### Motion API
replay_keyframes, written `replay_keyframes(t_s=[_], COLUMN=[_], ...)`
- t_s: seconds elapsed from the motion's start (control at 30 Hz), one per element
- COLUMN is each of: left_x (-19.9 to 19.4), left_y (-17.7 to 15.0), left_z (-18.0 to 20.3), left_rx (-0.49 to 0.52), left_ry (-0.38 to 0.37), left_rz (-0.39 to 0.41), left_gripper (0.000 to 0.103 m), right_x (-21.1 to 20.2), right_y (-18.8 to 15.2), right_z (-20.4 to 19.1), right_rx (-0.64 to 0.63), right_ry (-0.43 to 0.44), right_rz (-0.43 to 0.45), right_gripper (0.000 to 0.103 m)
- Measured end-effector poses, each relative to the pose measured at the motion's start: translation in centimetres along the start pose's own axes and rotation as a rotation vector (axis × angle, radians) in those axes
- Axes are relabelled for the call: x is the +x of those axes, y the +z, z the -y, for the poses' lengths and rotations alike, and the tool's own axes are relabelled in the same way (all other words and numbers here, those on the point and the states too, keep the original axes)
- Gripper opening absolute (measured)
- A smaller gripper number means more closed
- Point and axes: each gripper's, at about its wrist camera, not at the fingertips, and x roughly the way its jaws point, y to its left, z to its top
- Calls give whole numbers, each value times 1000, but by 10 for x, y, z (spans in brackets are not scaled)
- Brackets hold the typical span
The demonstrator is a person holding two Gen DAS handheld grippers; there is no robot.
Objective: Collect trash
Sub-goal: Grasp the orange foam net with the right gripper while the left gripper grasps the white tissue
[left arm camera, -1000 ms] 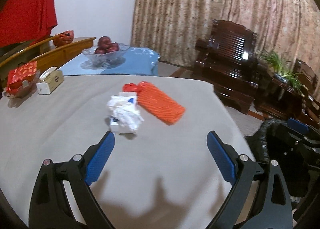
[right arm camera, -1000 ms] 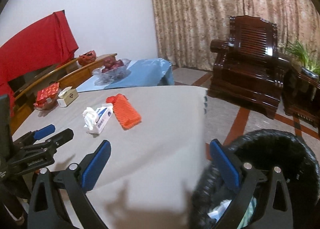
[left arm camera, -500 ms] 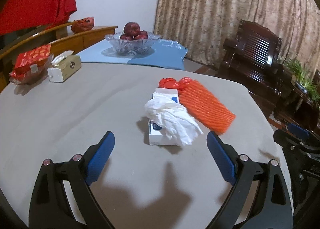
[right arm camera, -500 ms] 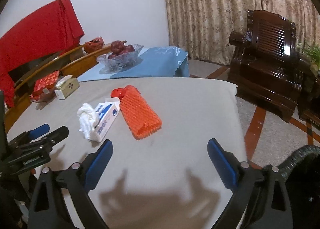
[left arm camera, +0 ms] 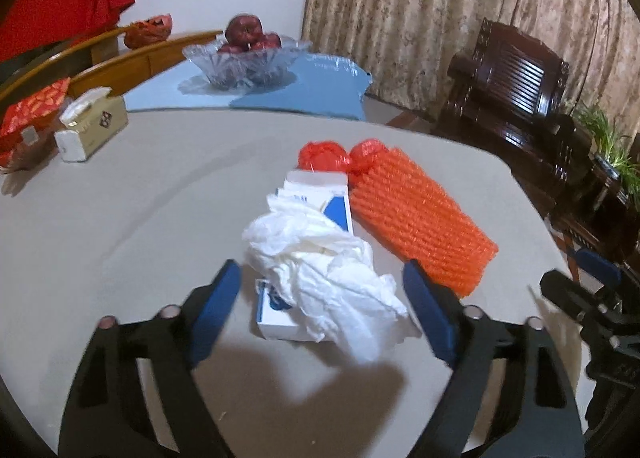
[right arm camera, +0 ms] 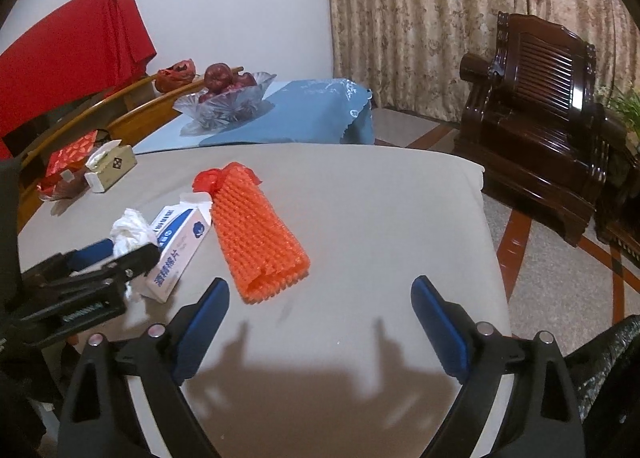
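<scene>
A crumpled white tissue (left arm camera: 320,278) lies on a white and blue box (left arm camera: 316,194) on the grey table (left arm camera: 140,218). An orange foam net (left arm camera: 416,214) with a red plastic wad (left arm camera: 320,156) at its far end lies right of the box. My left gripper (left arm camera: 322,274) straddles the tissue and the box's near end; its jaws are closing and the pads are still apart from both. My right gripper (right arm camera: 320,286) is open and empty, just short of the orange net (right arm camera: 256,238). In the right wrist view the left gripper (right arm camera: 112,258) sits by the tissue (right arm camera: 130,228).
A tissue box (left arm camera: 92,126) and a red packet (left arm camera: 32,114) stand at the table's far left. A glass bowl of apples (left arm camera: 244,58) sits on a blue cloth behind. A dark wooden chair (right arm camera: 536,106) stands right. A black bag (right arm camera: 616,370) shows at the lower right.
Both grippers moved forward and down toward the trash. The left jaws narrowed around the tissue and box. The black bag slid toward the right view's corner.
</scene>
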Motion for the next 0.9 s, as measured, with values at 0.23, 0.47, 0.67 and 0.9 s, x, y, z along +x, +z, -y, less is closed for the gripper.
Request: replay_keyframes(t_s=[0.23,0.47,0.67,0.9], left_x=[2,-16,-22,-29], left_y=[-8,-14,-18,-19], left_z=[-7,-23,-35,-38], left_rx=[-13,-43,-32,-36], left_ry=[-5,-16,-4,-1], left_rz=[2,30,35,36], left_gripper=[53,32,31,31], right_x=[10,36,67,83], right_y=[5,13,16,11], right_z=[-2,-24,-35,-44], right_rx=[-7,-31,-36,-80], right_ry=[12,50,53,65], right_rz=[-5,-38,-117,-182], right_gripper=[90,90,90,38])
